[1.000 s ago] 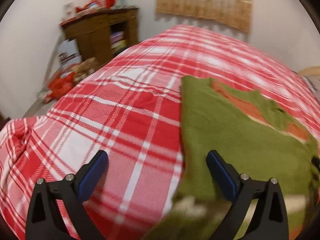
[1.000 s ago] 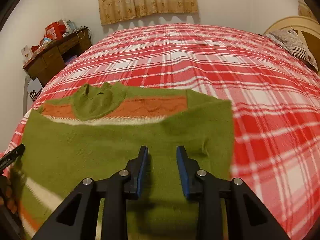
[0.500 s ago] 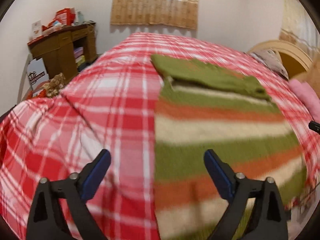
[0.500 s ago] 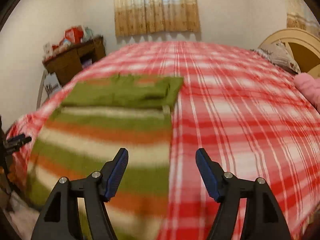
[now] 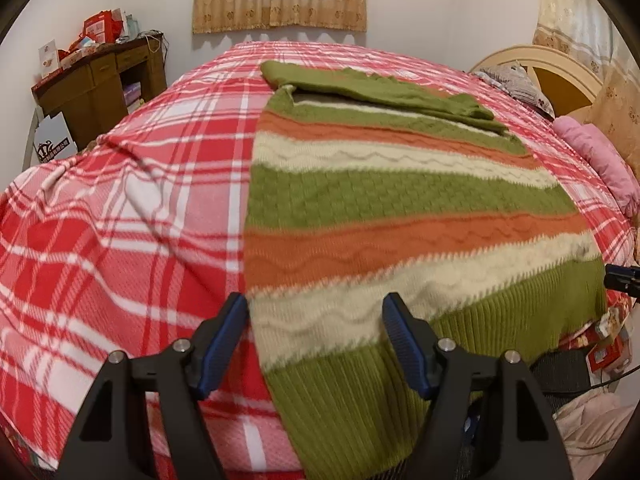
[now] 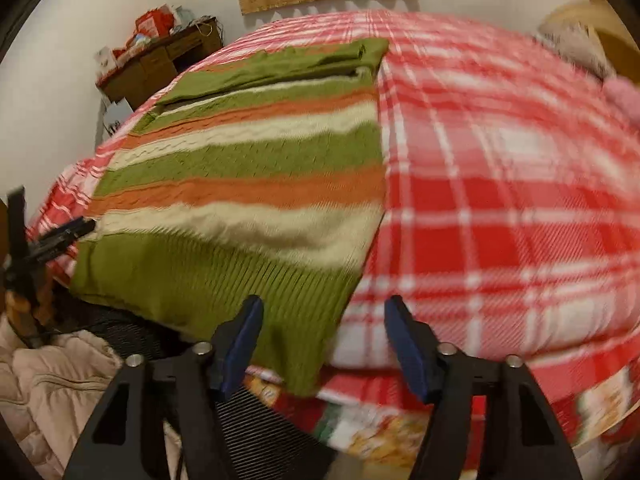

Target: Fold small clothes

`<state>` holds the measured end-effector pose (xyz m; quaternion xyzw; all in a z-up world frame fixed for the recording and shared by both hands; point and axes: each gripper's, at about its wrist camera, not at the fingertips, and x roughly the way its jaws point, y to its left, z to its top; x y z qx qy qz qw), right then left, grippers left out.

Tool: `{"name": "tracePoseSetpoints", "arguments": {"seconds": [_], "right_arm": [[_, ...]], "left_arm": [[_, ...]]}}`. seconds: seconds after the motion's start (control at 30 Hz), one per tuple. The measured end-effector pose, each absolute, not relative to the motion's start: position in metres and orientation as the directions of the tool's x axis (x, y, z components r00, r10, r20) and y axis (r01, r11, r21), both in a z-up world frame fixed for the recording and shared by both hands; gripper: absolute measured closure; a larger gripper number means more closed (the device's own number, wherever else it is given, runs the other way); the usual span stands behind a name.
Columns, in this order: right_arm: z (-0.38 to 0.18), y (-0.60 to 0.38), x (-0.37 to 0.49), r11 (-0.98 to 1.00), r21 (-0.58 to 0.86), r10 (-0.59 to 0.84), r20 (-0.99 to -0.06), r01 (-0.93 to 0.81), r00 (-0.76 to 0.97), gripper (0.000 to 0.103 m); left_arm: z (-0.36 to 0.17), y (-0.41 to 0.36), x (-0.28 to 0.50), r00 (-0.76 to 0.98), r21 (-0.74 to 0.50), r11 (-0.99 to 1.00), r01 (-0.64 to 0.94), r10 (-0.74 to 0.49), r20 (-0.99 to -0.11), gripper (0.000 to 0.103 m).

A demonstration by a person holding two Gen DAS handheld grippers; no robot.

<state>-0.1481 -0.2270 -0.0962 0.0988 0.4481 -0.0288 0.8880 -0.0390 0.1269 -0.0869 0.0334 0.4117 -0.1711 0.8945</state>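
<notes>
Your sweater [image 5: 400, 208] is lying flat on the bed [image 5: 140, 200], hem hanging over the near edge, green sleeves folded across the far end. Your left gripper [image 5: 316, 340] is spread wide with nothing in it, straddling the sweater's left edge. Right gripper [image 6: 324, 340] is the same deal, released, over the right hem corner. Only the left view gives you the headboard [image 5: 560, 76] and pink pillow [image 5: 600, 160] sharp; the right view is blurry there but shows the beige jacket [image 6: 52, 380] below the bed.
</notes>
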Motion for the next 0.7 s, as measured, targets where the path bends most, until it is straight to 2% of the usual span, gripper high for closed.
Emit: {"name": "tracePoseSetpoints", "arguments": {"seconds": [0.17, 0.37, 0.43, 0.47, 0.5, 0.53, 0.7], "right_arm": [[-0.104, -0.215, -0.146, 0.978, 0.187, 0.106, -0.823, 0.09, 0.557, 0.05], [-0.116, -0.221, -0.141, 0.956, 0.264, 0.149, -0.818, 0.131, 0.556, 0.05], [-0.115, -0.219, -0.141, 0.961, 0.245, 0.136, -0.822, 0.129, 0.552, 0.056], [-0.115, -0.221, -0.142, 0.965, 0.227, 0.119, -0.829, 0.135, 0.546, 0.068], [-0.116, -0.223, -0.142, 0.964, 0.228, 0.123, -0.834, 0.134, 0.537, 0.084], [-0.116, -0.226, -0.143, 0.959, 0.256, 0.154, -0.834, 0.125, 0.53, 0.092], [-0.103, -0.23, -0.144, 0.924, 0.372, 0.266, -0.784, 0.082, 0.56, 0.093]], "left_arm": [[-0.087, 0.129, -0.045, 0.611, -0.072, 0.938, 0.339, -0.278, -0.741, 0.044], [-0.092, 0.133, -0.044, 0.594, -0.106, 0.939, 0.327, -0.291, -0.75, 0.047], [-0.092, 0.132, -0.046, 0.599, -0.096, 0.939, 0.331, -0.288, -0.747, 0.047], [-0.092, 0.132, -0.046, 0.599, -0.096, 0.938, 0.333, -0.289, -0.747, 0.047], [-0.091, 0.132, -0.046, 0.598, -0.097, 0.938, 0.334, -0.29, -0.747, 0.047], [-0.09, 0.133, -0.046, 0.596, -0.1, 0.937, 0.335, -0.293, -0.747, 0.048], [-0.075, 0.137, -0.045, 0.604, -0.127, 0.929, 0.347, -0.326, -0.727, 0.051]]}}
